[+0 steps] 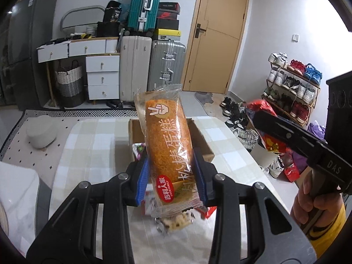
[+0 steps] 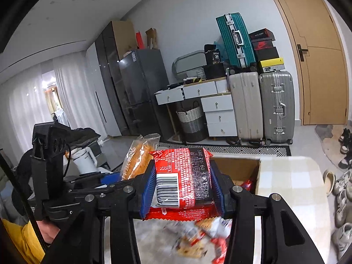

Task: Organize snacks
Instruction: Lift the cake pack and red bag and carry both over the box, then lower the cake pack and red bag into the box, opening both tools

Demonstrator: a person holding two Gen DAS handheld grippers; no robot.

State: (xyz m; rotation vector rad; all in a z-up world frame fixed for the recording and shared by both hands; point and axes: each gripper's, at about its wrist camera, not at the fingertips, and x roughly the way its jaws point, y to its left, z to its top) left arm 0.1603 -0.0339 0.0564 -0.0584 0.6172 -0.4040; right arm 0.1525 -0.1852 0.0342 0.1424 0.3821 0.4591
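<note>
Snacks are being carried in both tools above a surface [image 1: 92, 145] covered with a pale checked cloth. The left tool [image 1: 172, 176] is pinching an orange cake roll [image 1: 167, 143] in clear wrap between its blue pads, jaws narrowed against the packet's lower half, and the roll is standing nearly upright in the air, leaning slightly left at the top. The right tool [image 2: 182, 189] is clamping a red snack packet [image 2: 184, 176] with a barcode facing the camera; its jaws are pressing both sides of the packet. From the left wrist view that same packet is showing at the right, gripped in the other tool's black fingers, with a hand in a yellow sleeve [image 1: 316, 200] holding the handle. An open cardboard box [image 1: 202, 140] is sitting on the surface just behind the raised cake roll, with wrapped items lying inside. More loose snack wrappers [image 1: 173, 220] are lying on the cloth below the tools, blurred in the right wrist view.
</note>
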